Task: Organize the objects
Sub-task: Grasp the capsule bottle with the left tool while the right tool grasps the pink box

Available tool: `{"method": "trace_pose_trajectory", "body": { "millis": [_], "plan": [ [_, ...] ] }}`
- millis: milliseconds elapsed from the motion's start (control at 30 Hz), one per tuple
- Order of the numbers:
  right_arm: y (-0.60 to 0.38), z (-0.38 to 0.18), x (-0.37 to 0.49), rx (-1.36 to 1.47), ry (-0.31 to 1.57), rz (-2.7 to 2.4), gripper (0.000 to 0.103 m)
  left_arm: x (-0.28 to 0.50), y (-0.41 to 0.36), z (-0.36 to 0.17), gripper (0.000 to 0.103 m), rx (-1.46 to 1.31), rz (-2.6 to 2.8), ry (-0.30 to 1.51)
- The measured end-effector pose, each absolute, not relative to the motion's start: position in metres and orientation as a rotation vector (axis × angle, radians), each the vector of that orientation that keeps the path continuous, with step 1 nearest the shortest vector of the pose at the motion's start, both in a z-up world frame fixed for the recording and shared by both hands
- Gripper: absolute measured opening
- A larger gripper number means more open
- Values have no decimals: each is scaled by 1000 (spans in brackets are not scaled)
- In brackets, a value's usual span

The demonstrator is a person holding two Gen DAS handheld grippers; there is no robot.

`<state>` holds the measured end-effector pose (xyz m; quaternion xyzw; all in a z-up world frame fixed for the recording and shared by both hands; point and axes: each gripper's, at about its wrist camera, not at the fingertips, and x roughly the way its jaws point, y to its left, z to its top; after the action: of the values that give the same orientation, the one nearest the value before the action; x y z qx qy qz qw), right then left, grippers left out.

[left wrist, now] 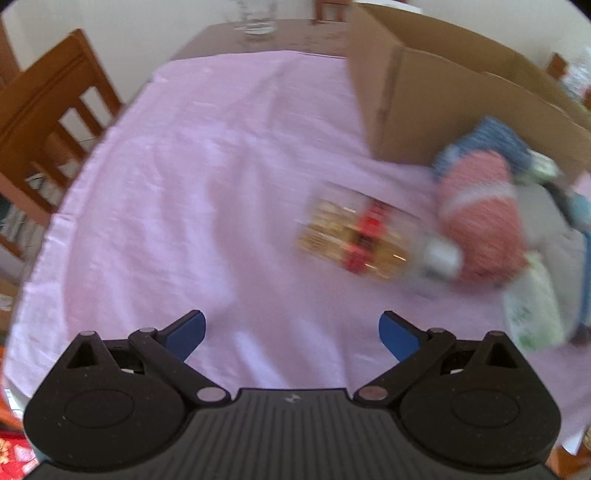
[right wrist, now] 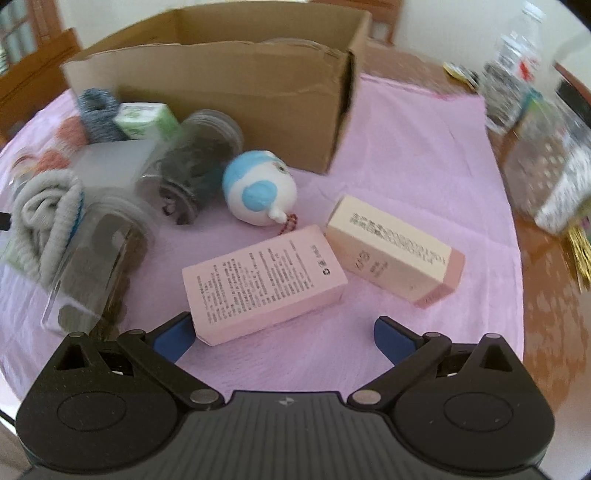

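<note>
An open cardboard box (right wrist: 236,85) stands at the back of a pink cloth (right wrist: 406,155); it shows in the left wrist view as the cardboard box (left wrist: 436,96) at the upper right. Two pink cartons lie in front: one pink carton (right wrist: 264,284) close to my right gripper (right wrist: 284,334), and a second carton (right wrist: 395,251) to its right. A blue-and-white plush toy (right wrist: 258,192), clear jars (right wrist: 195,162) and rolled socks (right wrist: 44,218) lie to the left. My left gripper (left wrist: 291,334) hovers open over bare cloth, with a clear packet of snacks (left wrist: 354,236) and a pink sock roll (left wrist: 480,214) ahead to the right. Both grippers hold nothing.
Wooden chairs (left wrist: 48,122) stand at the table's left side. A glass (left wrist: 256,18) sits on the far bare wood. Plastic bottles (right wrist: 513,70) and a patterned bag (right wrist: 554,177) crowd the table's right edge beyond the cloth.
</note>
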<state>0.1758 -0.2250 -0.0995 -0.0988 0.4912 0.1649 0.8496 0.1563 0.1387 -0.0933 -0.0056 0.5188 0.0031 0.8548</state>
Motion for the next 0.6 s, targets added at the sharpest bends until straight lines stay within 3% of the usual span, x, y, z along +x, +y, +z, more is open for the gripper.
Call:
{"method": "trace_pose_trajectory", "body": {
  "millis": [600],
  "plan": [
    [-216,-98,195,-289,999,506,103,181,103,-99,102,133,-130,1038]
  ]
}}
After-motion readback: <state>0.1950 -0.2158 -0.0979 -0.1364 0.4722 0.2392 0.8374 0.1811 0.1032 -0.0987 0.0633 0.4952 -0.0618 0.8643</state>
